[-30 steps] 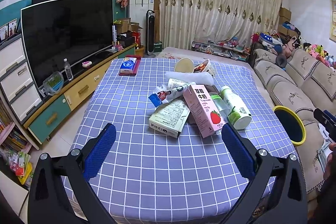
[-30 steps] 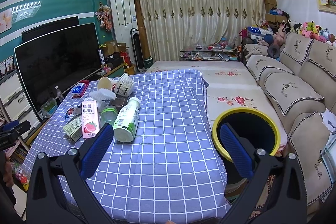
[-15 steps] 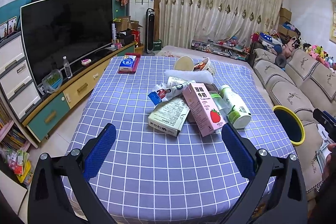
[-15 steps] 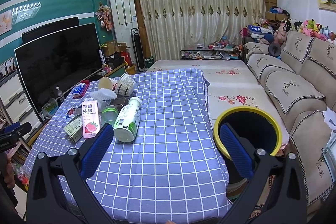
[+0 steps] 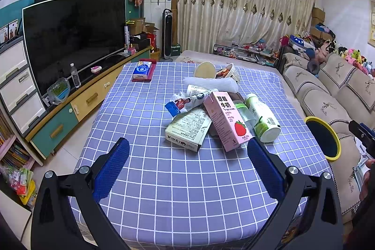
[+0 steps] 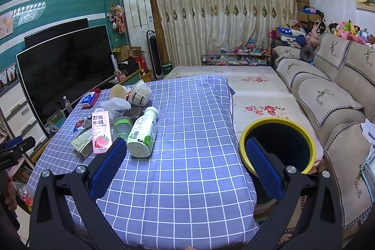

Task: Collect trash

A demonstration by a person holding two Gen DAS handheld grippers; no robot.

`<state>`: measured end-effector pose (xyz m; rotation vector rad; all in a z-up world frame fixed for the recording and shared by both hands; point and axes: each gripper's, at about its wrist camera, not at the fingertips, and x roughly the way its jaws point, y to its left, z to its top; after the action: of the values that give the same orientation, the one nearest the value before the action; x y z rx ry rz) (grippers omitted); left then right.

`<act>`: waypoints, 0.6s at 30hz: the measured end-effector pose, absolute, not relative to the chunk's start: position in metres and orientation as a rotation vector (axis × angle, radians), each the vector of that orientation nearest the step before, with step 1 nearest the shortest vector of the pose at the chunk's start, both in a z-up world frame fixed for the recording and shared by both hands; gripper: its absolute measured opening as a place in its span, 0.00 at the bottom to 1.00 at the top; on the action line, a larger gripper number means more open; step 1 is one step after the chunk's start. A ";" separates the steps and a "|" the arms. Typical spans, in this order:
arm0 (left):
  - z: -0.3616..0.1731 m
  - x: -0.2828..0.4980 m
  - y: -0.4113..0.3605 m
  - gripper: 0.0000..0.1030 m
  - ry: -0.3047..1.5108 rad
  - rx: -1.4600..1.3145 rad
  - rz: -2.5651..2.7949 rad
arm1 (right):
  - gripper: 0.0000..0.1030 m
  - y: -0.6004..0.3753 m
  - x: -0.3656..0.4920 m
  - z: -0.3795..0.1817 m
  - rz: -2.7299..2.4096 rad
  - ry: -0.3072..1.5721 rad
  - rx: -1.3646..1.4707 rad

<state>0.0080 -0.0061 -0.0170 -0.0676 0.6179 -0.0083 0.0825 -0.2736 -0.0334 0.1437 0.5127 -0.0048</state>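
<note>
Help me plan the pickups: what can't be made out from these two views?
- Bin floor: dark in both views.
- Dark flat item: mostly hidden by pink carton and bottle; identity unclear.
- Overturned cups: contents unclear.

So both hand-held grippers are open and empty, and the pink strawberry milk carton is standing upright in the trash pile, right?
Not quite. The pink strawberry milk carton is lying on its side, leaning on the other trash, as the left wrist view shows. The left hand-held gripper and right hand-held gripper are indeed open and empty.
</note>
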 end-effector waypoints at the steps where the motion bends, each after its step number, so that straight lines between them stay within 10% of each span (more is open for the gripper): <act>1: -0.017 0.008 -0.006 0.96 0.617 -0.068 -0.009 | 0.94 -0.274 0.082 -0.033 -0.004 0.513 0.143; 18: -0.019 0.007 -0.007 0.96 0.626 -0.064 -0.010 | 0.94 -0.274 0.083 -0.034 -0.004 0.513 0.143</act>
<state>0.0068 -0.0074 -0.0193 -0.0641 0.6263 -0.0102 0.0829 -0.2740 -0.0337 0.1428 0.5134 -0.0040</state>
